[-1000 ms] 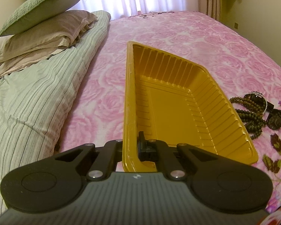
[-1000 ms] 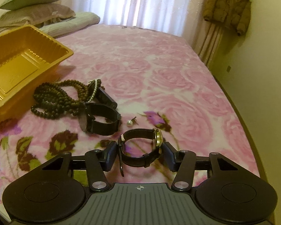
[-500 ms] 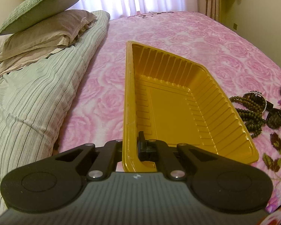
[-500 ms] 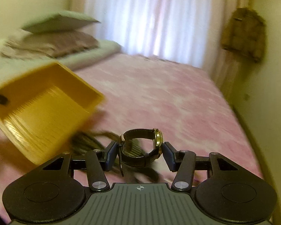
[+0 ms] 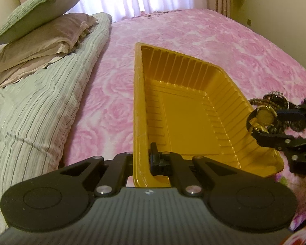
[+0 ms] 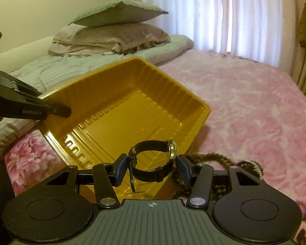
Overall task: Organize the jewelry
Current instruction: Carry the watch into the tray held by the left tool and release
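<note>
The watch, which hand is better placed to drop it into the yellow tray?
Right. The right gripper already holds the watch at the edge of the tray, while the left gripper is clamped on the tray's rim, steadying it.

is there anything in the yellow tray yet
Empty. The tray shows only its bare ribbed floor; the watch is gripped in the right tongs at its rim, not dropped in.

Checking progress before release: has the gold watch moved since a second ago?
Yes. The gold watch, held in the right gripper, went from the bedspread beside the beads to the yellow tray's near rim.
</note>
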### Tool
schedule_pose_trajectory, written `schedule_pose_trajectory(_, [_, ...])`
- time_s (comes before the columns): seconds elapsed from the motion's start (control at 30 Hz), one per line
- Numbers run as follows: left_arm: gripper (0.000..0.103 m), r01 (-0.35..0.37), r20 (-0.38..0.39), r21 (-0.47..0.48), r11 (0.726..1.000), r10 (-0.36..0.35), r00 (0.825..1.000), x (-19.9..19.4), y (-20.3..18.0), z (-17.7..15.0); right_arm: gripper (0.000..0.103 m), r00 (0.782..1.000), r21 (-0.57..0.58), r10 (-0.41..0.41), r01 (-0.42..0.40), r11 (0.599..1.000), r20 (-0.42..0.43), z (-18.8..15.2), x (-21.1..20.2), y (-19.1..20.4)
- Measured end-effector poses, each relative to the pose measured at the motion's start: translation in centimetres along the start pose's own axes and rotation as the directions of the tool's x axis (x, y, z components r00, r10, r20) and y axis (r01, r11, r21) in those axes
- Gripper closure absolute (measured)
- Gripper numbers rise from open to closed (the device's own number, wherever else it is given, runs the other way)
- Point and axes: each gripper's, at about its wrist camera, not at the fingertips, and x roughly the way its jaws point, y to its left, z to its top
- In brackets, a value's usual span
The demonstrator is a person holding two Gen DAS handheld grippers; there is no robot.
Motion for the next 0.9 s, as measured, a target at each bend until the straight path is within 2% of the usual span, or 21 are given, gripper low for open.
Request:
schedule_pose_trajectory(0.4, [0.1, 0.005, -0.041, 0.066, 0.998, -0.003, 0.999, 0.3, -0.2, 0.6, 0.049, 0.999, -0.007, 0.034, -0.035, 0.999, -0.015, 0.1, 1.0, 1.0])
schedule_pose_trajectory(0.5, [0.1, 0.011, -0.044, 0.074, 0.997, -0.008, 0.999, 0.3, -0.2, 0.6, 0.045, 0.999, 0.013, 0.051, -0.05, 0.999, -0.011, 0.0, 1.0, 0.7])
schedule_pose_trajectory(0.57, [0.1, 0.009, -0.044, 0.079, 0.997, -0.006, 0.999, 0.4, -0.3, 0.7, 0.039, 0.999, 0.024, 0.052, -0.052, 0.998, -0.003, 0.0, 0.7, 0.5])
schedule_pose_trajectory(0.67, [0.1, 0.002, -0.045, 0.085, 0.996, 0.002, 0.999, 0.4, -0.3, 0.6, 0.032, 0.999, 0.051, 0.015, -0.017, 0.999, 0.038, 0.0, -0.6, -0.2])
schedule_pose_trajectory(0.73, [0.1, 0.006, -0.048, 0.079, 0.997, -0.003, 0.999, 0.4, -0.2, 0.6, 0.032, 0.998, 0.09, -0.015, 0.01, 0.996, 0.055, -0.3, -1.7, -1.0])
schedule_pose_trajectory(0.9, [0.1, 0.008, -0.046, 0.08, 0.997, -0.004, 0.999, 0.3, -0.2, 0.6, 0.032, 0.988, 0.186, -0.148, 0.139, 0.973, 0.035, -3.1, -4.5, -3.8])
